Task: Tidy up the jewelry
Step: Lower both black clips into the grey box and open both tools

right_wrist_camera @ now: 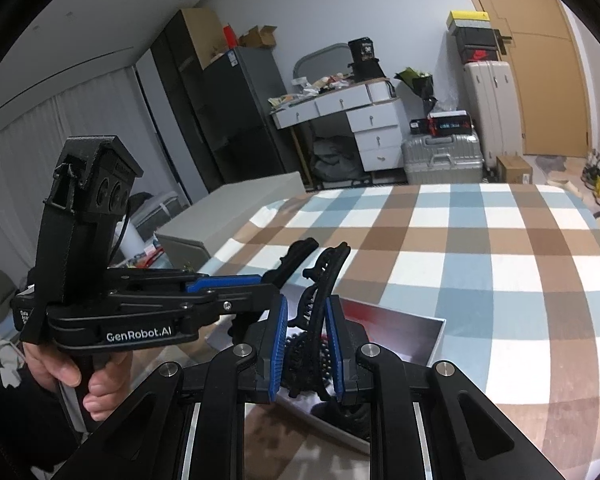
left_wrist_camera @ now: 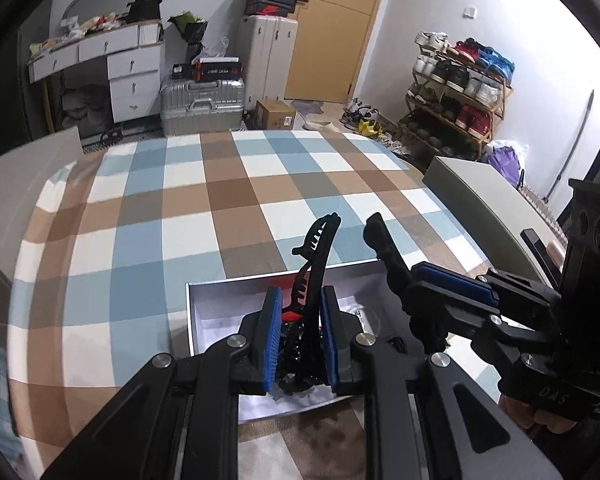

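Observation:
My left gripper (left_wrist_camera: pixel 299 340) is shut on a black toothed hair clip (left_wrist_camera: pixel 315 252) that sticks up between its blue pads, above a white open box (left_wrist_camera: pixel 204 300) on the checked tablecloth. My right gripper (right_wrist_camera: pixel 306 344) is shut on a second black hair clip (right_wrist_camera: pixel 326 276), with a black bead string (right_wrist_camera: pixel 300 364) bunched between its pads. In the left wrist view the right gripper (left_wrist_camera: pixel 440 292) comes in from the right, its clip (left_wrist_camera: pixel 380 240) pointing up. In the right wrist view the left gripper (right_wrist_camera: pixel 236 284) comes in from the left, its clip tip (right_wrist_camera: pixel 300 250) showing. The box (right_wrist_camera: pixel 432 340) lies below both.
The table with the blue, brown and white checked cloth (left_wrist_camera: pixel 220 200) stretches ahead. A white chair back (left_wrist_camera: pixel 480 200) stands at its right side. Beyond are suitcases (left_wrist_camera: pixel 202 106), a white drawer desk (left_wrist_camera: pixel 132 76), a shoe rack (left_wrist_camera: pixel 460 92) and a wooden door.

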### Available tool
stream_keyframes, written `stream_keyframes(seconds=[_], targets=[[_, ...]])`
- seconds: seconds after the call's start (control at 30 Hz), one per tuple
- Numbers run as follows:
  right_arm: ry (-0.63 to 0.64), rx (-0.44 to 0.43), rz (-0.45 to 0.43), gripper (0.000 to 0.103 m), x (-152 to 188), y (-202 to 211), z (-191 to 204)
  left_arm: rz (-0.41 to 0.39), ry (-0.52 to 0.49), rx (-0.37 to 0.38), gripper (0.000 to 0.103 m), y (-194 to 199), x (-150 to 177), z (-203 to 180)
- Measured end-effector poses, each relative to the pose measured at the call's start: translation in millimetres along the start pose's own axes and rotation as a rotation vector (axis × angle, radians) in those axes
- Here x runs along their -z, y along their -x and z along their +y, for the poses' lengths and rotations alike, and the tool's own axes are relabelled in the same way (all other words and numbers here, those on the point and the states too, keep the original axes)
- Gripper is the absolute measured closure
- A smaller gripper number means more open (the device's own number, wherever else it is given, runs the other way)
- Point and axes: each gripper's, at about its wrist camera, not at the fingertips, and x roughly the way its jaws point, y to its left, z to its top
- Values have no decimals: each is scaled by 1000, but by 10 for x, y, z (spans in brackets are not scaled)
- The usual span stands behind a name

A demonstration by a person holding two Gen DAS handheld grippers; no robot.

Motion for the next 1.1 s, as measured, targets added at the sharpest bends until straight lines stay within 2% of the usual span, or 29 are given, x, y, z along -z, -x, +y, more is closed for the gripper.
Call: stream_keyframes(seconds=[0.63,0.73,0.8,0.9,0.97,1.0,1.1], targets=[[-17,13,78,82,133,-249,-142,20,-22,12,88,-98,63,-25],[-34,17,84,77,145,-231,-168,15,-26,-14,73,-79,74,-23],[-45,19,77,71,154,-196,-176,11,-17,-9,60,-66,84,-5],[-60,29,57,68,156,-123,-188,-1,-19,-16,57,-23,103,-11],[-70,33,36,55,149,-61,-190,-14,-23,-26,57,28,113,-27],[-71,37,24,52,144,-32,-183,-20,-22,-32,56,37,112,-30],[-63,52,-27,49,117,98,-134,-58,-23,-60,52,121,129,-47]])
